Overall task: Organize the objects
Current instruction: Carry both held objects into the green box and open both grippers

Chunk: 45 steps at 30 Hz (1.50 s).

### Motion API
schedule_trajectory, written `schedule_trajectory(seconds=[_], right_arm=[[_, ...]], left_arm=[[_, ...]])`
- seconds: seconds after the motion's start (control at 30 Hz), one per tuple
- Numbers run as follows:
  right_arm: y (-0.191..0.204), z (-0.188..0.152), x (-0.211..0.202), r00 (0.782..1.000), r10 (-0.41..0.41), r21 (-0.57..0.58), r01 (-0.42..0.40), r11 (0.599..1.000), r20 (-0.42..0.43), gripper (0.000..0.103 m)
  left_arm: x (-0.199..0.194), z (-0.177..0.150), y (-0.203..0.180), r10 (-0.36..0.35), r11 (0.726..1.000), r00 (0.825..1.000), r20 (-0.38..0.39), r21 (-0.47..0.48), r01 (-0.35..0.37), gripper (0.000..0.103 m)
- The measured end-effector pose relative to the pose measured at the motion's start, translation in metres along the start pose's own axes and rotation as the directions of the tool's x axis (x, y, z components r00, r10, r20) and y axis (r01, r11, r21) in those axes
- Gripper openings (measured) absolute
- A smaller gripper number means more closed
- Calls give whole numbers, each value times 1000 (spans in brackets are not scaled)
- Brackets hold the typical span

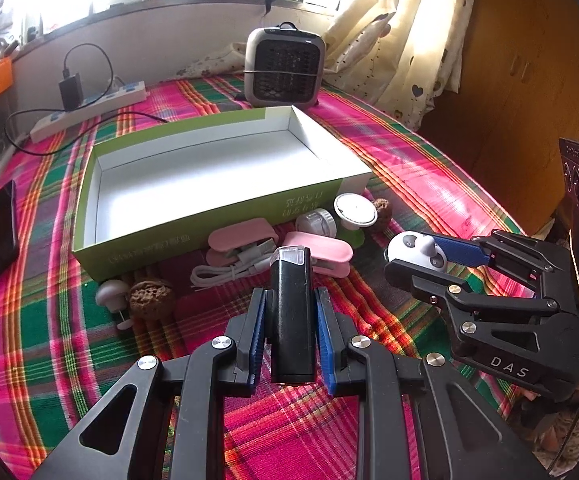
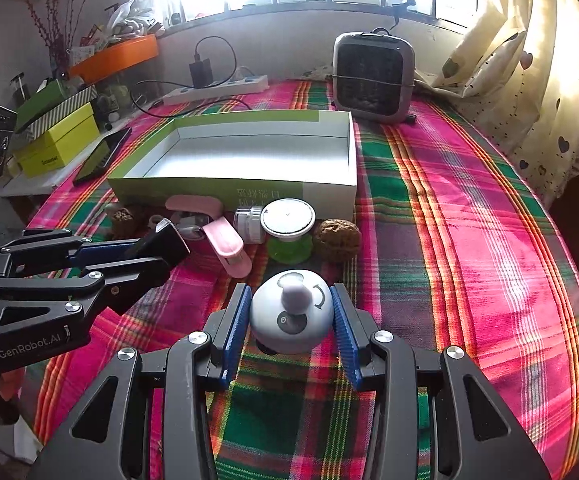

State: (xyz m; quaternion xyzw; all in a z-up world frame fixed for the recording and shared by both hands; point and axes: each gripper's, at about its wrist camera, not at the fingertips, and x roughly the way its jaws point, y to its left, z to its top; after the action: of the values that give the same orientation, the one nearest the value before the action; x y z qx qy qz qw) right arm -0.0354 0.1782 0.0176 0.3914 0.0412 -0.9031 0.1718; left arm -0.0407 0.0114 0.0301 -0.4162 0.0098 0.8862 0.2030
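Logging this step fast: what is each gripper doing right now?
Left gripper: shut on the black device.
Right gripper: shut on the round panda toy.

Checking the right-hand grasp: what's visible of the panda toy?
The panda toy is a small, rounded, white, glossy plastic figure with grey eye patches, a stubby white knob on top and a curved arrow marking. It sits between the right gripper pads, which press both its sides, held above the plaid cloth.

Two walnuts [image 1: 151, 296], two pink clips [image 1: 241, 236], one box [image 1: 217, 216].
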Motion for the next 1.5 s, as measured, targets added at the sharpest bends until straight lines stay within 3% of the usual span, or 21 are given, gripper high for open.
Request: schedule_trajectory(seconds=[0.5,1.0,1.5], right_arm=[[-3,64,7,998,39,-15,-38,999,53,42],[-12,117,80,1000,6,-25,-6,1000,-16,42],[-11,138,131,994,-41,-82,33,996,-101,42]], left_arm=[[-6,54,38,21,998,998,56,-57,-18,21],[43,92,87,73,990,997,15,-121,-70,21],[79,105,110,125,984,991,-42,-121,-130,21]])
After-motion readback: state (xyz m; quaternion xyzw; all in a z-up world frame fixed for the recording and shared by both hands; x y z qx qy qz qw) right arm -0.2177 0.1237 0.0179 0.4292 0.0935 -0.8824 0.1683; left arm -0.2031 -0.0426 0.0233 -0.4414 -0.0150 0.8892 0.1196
